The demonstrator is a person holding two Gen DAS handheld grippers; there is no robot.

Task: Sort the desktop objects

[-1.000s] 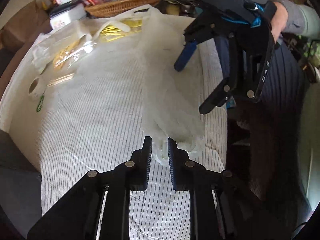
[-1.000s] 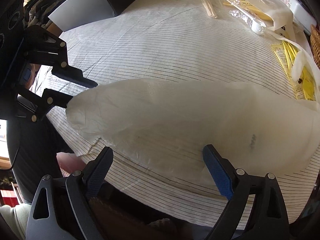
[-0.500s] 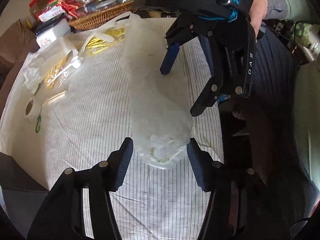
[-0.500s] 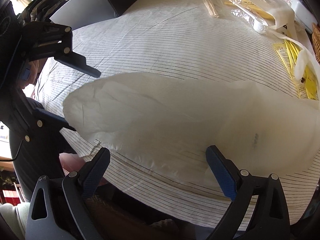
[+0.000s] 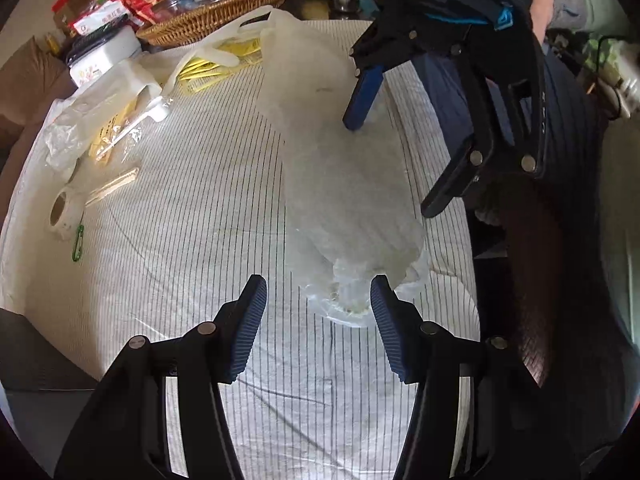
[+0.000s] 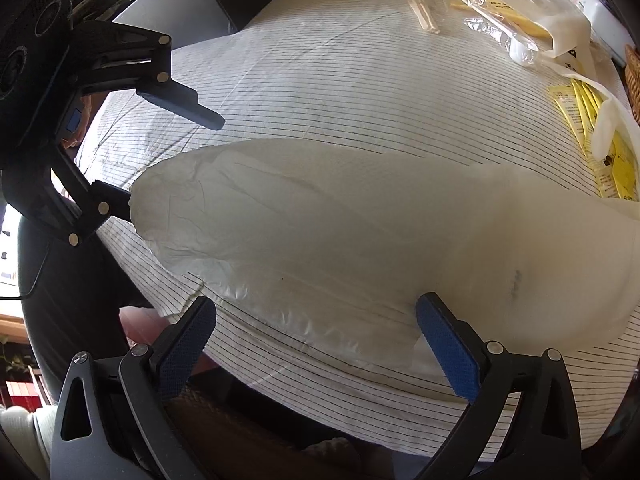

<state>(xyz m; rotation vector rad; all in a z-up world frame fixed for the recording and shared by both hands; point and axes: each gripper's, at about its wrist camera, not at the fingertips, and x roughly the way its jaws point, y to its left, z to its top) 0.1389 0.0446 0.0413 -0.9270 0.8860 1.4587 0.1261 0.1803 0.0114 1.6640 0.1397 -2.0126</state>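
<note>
A translucent white plastic bag (image 5: 340, 184) lies stretched out on the striped tablecloth (image 5: 180, 240). Its crumpled near end sits between the fingers of my left gripper (image 5: 318, 304); the jaws are closing, but the pads do not press on it. My right gripper (image 6: 316, 306) hovers over the bag's (image 6: 360, 224) middle, jaws wide and still opening, holding nothing. Each gripper shows in the other's view: the right gripper (image 5: 392, 164) above the bag, the left gripper (image 6: 168, 162) at the bag's end.
On the far side lie a tape roll (image 5: 62, 212), a green clip (image 5: 78, 242), wooden sticks (image 5: 114, 184), clear wrappers (image 5: 100, 120) and yellow packets (image 5: 216, 68). A wicker basket (image 5: 216, 20) of snacks stands behind. A person's dark-clothed body is at the table's right edge.
My left gripper, nearly shut on the bag's end a second ago, has spread its jaws and let it go. The right gripper's jaws have widened slightly; it has stayed in place.
</note>
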